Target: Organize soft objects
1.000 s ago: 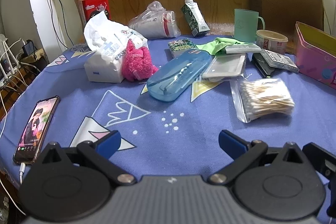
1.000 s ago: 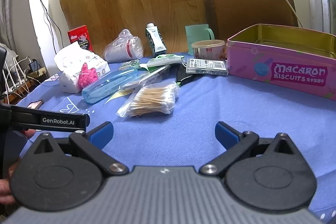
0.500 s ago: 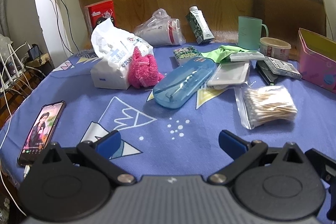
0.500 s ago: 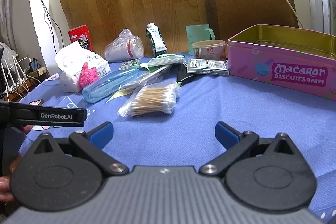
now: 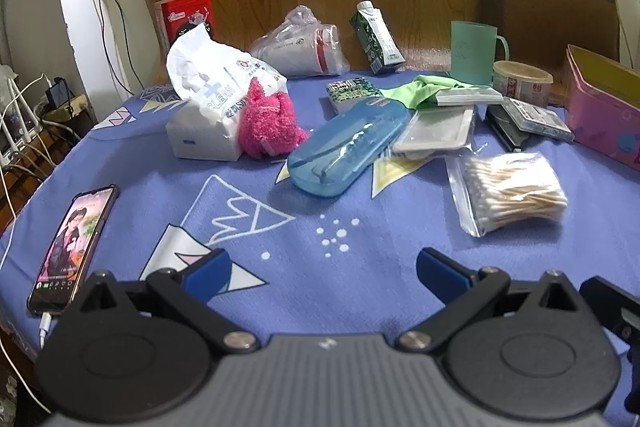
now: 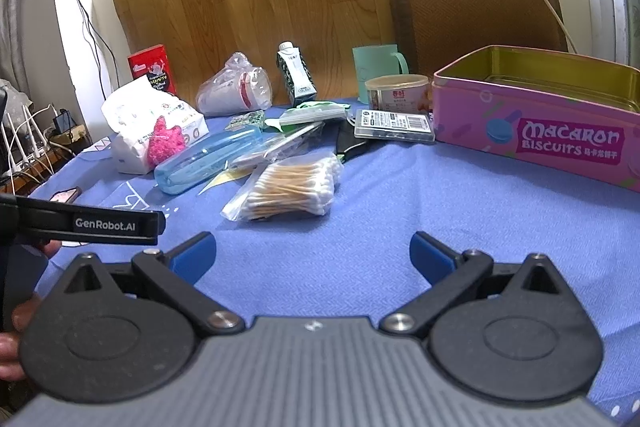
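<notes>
Fuzzy pink sock (image 5: pixel 269 123) | crinkly tissue pack (image 5: pixel 216 99) | rectangular tin (image 6: pixel 540 111)

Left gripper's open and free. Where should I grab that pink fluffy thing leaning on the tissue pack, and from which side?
Probably pinch the pink fluffy thing across its upper tuft, coming from above and the front. The tissue pack blocks its left and the blue case crowds its right, so only its top and near face are open to the left gripper.
</notes>
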The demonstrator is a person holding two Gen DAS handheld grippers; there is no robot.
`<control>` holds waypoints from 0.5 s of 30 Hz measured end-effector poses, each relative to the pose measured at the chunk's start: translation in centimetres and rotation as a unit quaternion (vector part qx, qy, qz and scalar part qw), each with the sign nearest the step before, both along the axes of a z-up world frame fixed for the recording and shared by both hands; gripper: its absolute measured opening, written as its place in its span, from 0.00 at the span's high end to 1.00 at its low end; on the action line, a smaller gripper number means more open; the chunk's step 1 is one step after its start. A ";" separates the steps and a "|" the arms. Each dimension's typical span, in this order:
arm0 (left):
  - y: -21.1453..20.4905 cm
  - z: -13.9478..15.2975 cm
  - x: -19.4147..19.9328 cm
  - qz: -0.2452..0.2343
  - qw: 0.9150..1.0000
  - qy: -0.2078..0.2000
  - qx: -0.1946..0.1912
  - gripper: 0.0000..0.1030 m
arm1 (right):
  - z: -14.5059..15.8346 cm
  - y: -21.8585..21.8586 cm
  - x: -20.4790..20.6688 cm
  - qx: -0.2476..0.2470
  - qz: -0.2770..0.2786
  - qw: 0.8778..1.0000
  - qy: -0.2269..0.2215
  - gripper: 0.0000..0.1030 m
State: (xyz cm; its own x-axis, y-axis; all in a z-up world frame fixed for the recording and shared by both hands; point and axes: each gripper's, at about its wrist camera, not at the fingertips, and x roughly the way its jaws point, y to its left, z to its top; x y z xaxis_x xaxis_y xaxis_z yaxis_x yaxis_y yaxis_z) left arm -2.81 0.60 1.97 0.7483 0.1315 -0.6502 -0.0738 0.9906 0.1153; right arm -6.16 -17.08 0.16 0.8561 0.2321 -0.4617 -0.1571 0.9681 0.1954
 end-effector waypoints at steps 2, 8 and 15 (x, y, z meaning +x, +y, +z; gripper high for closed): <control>0.2 -0.1 0.2 -0.002 1.000 0.002 -0.003 0.00 | -0.1 0.1 0.2 -0.003 0.001 1.000 0.002 0.00; 1.3 0.0 1.5 -0.039 0.998 0.008 -0.047 0.00 | -0.2 0.8 1.5 -0.035 0.017 0.999 0.003 0.00; 2.1 -0.7 4.5 -0.096 0.987 0.030 -0.122 0.00 | -0.7 1.0 3.8 -0.051 0.032 0.998 0.019 0.00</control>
State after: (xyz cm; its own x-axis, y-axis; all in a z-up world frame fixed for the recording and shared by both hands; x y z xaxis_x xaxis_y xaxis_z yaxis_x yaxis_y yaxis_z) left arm 1.72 2.72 1.32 0.7032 -0.1753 -0.6890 0.1181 0.9845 -0.1299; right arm -2.37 -16.11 -0.50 0.8223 0.2353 -0.5182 -0.2128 0.9716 0.1036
